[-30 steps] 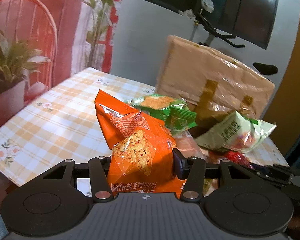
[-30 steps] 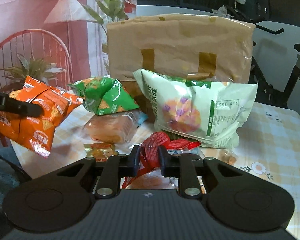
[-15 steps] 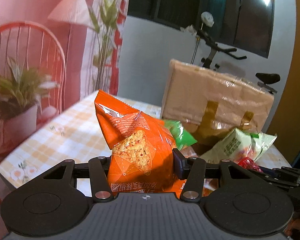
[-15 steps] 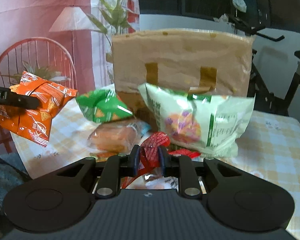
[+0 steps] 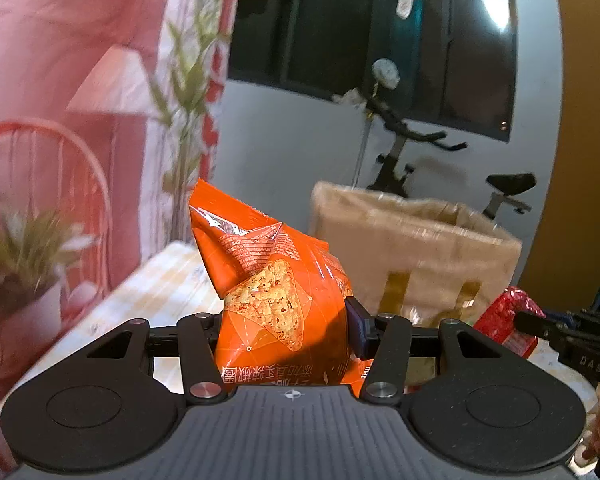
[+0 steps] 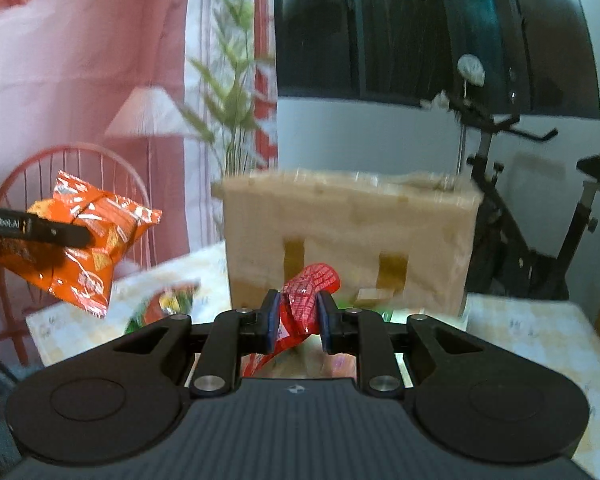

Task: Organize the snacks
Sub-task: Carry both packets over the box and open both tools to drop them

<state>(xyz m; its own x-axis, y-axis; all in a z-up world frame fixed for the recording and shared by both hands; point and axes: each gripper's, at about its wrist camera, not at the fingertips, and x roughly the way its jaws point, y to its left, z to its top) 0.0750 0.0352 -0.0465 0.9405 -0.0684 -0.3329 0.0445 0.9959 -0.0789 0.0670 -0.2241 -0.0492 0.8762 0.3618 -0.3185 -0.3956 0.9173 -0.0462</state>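
My left gripper [image 5: 286,330] is shut on an orange chip bag [image 5: 276,292] and holds it in the air, left of the brown paper bag [image 5: 416,256]. The same orange bag [image 6: 80,248] shows at the left of the right wrist view. My right gripper [image 6: 298,320] is shut on a small red snack packet [image 6: 306,300], raised in front of the paper bag [image 6: 348,240]. The red packet [image 5: 504,316] also shows at the right of the left wrist view. The paper bag's top stands open.
A checked tablecloth table [image 6: 532,336] carries the paper bag. A green snack bag [image 6: 160,304] lies blurred on it below. An exercise bike [image 6: 540,216] stands behind the table. A red wire chair [image 5: 40,208] with a plant is at the left.
Both grippers have risen with their packets. The snacks on the table have dropped out of view and the paper bag's open top now shows.
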